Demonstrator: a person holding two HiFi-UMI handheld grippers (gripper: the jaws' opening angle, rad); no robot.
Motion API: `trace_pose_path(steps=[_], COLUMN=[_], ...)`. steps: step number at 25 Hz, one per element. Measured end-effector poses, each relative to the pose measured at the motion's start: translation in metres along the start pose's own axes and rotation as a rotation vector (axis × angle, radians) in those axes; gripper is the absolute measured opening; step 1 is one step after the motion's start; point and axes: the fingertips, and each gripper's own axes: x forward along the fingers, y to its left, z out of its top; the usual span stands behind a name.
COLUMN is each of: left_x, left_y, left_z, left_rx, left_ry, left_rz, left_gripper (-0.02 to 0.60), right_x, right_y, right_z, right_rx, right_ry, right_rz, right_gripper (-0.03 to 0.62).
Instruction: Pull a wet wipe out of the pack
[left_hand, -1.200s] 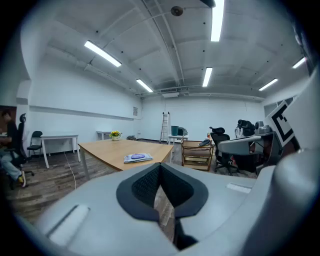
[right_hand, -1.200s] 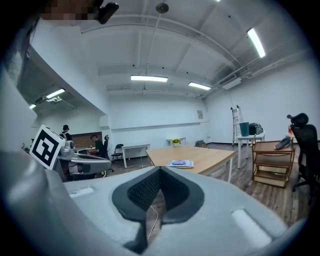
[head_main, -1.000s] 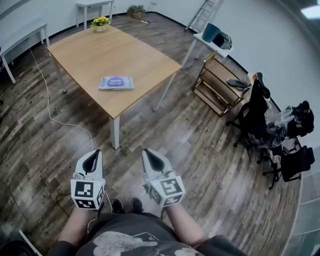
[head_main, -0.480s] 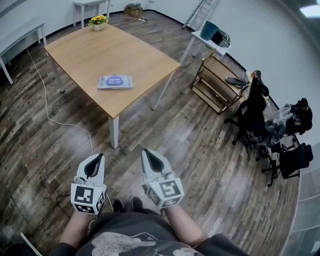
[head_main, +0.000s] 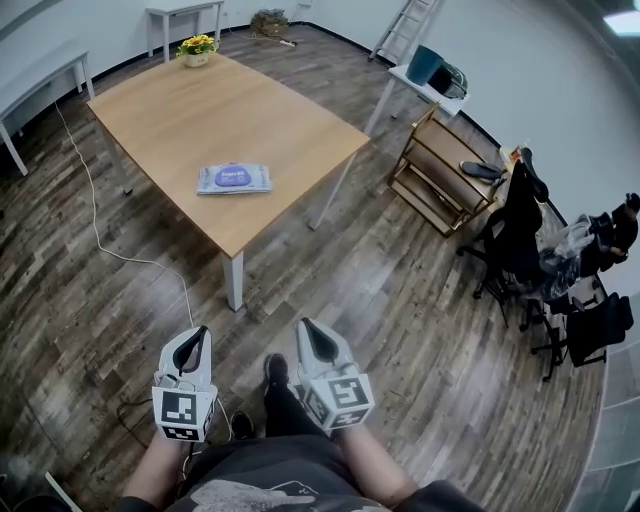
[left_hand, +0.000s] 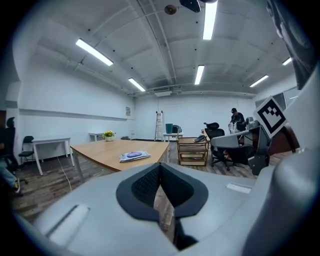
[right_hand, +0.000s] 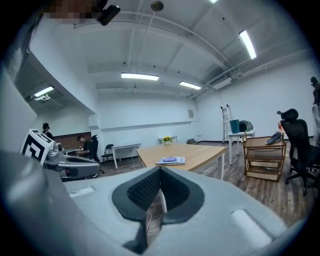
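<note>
A flat pack of wet wipes (head_main: 234, 179) with a purple label lies near the front of a wooden table (head_main: 190, 110). It also shows far ahead as the pack (left_hand: 134, 156) in the left gripper view and the pack (right_hand: 170, 160) in the right gripper view. My left gripper (head_main: 195, 336) and right gripper (head_main: 310, 329) hang low over the floor, well short of the table. Both are shut with nothing between the pads (left_hand: 161, 181) and the pads (right_hand: 160, 189).
A flower pot (head_main: 199, 46) stands at the table's far end. A white cable (head_main: 120, 250) runs along the floor left of the table. A wooden shelf rack (head_main: 440, 170), a ladder (head_main: 405, 25) and office chairs (head_main: 520, 230) stand to the right. A person sits far off (left_hand: 235, 117).
Both grippers have dropped lower in the head view. The table and pack have shifted slightly nearer. One foot now shows forward between the grippers.
</note>
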Motion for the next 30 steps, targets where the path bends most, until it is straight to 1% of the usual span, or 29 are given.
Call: trace_pose_path(steps=[4,7,10,13,16,22,27,30], left_x=[0.039,0.070,0.104,0.135,0.159,0.181,0.194,0.210], left_y=[0.014,0.028,0.043,0.053,0.059,0.074,0.087,0.096], left_z=[0.012,0.017,0.028,0.042,0.051,0.054,0.058,0.063], left_rx=[-0.001,-0.024,-0.049,-0.062,-0.058,-0.067,-0.075,-0.080], left_ry=[-0.013,-0.006,-0.002,-0.008,-0.007,0.017,0.019,0.015], left_rz=[0.040,0.068,0.107,0.156,0.184,0.257,0.275,0.278], left_gripper=[0.018,0.018,0.018,0.018,0.018,0.018,0.018,0.018], right_x=[0.039,0.074,0.110,0.138,0.159,0.195,0.225,0.243], right_y=[-0.033,-0.048,-0.061,-0.084,-0.102,-0.110,-0.102,-0.101], right_z=[0.005,0.011,0.027,0.038,0.046,0.046,0.052,0.058], right_rx=[-0.044,-0.015,-0.026,-0.033,-0.029,-0.049,-0.055,-0.047], right_ry=[0.005,0.000,-0.015,-0.005,0.006,0.044,0.045,0.041], right_rz=[-0.020,0.030,0.089,0.117,0.146,0.235,0.277,0.288], right_gripper=[-0.009,-0.009,-0.009,-0.009,-0.009,-0.009,-0.009,-0.009])
